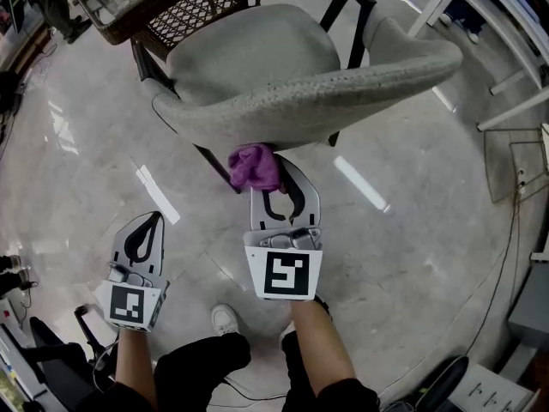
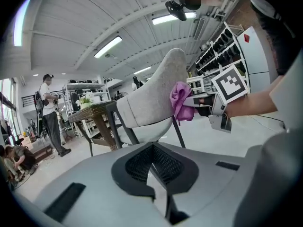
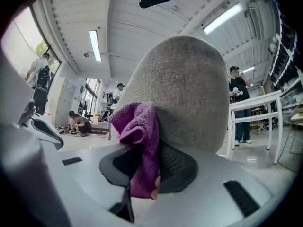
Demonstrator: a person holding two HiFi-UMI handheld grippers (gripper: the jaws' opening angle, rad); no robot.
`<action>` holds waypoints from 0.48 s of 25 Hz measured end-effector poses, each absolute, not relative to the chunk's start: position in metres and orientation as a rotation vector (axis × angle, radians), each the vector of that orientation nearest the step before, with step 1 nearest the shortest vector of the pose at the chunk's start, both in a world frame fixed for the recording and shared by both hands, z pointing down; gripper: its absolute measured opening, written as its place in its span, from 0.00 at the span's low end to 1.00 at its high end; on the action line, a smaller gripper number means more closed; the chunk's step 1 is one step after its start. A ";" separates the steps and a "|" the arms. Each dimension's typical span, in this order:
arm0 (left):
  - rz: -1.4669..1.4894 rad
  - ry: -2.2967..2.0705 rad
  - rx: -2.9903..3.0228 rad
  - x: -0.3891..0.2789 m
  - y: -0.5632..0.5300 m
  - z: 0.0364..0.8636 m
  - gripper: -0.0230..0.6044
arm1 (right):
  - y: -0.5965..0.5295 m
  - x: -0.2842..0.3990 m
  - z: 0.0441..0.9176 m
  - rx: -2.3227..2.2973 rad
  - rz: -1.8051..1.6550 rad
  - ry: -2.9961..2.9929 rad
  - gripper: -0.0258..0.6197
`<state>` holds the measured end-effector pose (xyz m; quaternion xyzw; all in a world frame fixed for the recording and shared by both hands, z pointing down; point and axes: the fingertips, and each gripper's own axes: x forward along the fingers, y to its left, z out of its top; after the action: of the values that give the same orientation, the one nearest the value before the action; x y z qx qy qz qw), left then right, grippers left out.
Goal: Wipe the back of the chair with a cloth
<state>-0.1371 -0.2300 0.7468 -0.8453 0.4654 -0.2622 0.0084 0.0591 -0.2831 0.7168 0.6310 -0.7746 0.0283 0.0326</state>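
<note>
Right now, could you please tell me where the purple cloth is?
The purple cloth sits at the head view's centre, clamped by the right gripper against the lower rear of the grey chair back.

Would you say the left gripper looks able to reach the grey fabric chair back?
Probably yes: the left gripper is empty, with only floor between it and the grey fabric chair back; the right gripper's purple cloth touches one spot.

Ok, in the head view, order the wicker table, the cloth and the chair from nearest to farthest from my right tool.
1. The cloth: clamped in the right tool, at its tip.
2. The chair: just ahead, its back against the cloth.
3. The wicker table: farthest, beyond the chair at upper left.
</note>
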 end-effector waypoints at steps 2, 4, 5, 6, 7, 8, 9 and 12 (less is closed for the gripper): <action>-0.815 1.427 -2.655 -0.125 -0.231 0.750 0.05 | -0.281 0.075 0.719 1.960 0.061 -2.351 0.19; -0.817 1.406 -2.667 -0.114 -0.231 0.752 0.05 | -0.279 0.090 0.721 1.993 0.074 -2.325 0.19; -0.819 1.395 -2.671 -0.110 -0.231 0.753 0.05 | -0.279 0.099 0.722 2.017 0.085 -2.311 0.19; -0.822 1.385 -2.676 -0.105 -0.231 0.754 0.05 | -0.279 0.109 0.722 2.044 0.093 -2.293 0.19; -0.825 1.378 -2.679 -0.101 -0.231 0.755 0.05 | -0.279 0.119 0.723 2.071 0.097 -2.271 0.19; -0.824 1.373 -2.680 -0.099 -0.231 0.755 0.05 | -0.280 0.130 0.723 2.098 0.100 -2.248 0.19; -0.814 1.366 -2.676 -0.097 -0.232 0.754 0.05 | -0.280 0.141 0.724 2.129 0.103 -2.228 0.19; -0.791 1.348 -2.669 -0.092 -0.235 0.752 0.05 | -0.284 0.176 0.723 2.235 0.146 -2.225 0.19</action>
<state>-0.0915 -0.2346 0.7516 -0.8627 0.4357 -0.2555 0.0241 0.1764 -0.2843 0.7225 0.7079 -0.7048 0.0461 -0.0077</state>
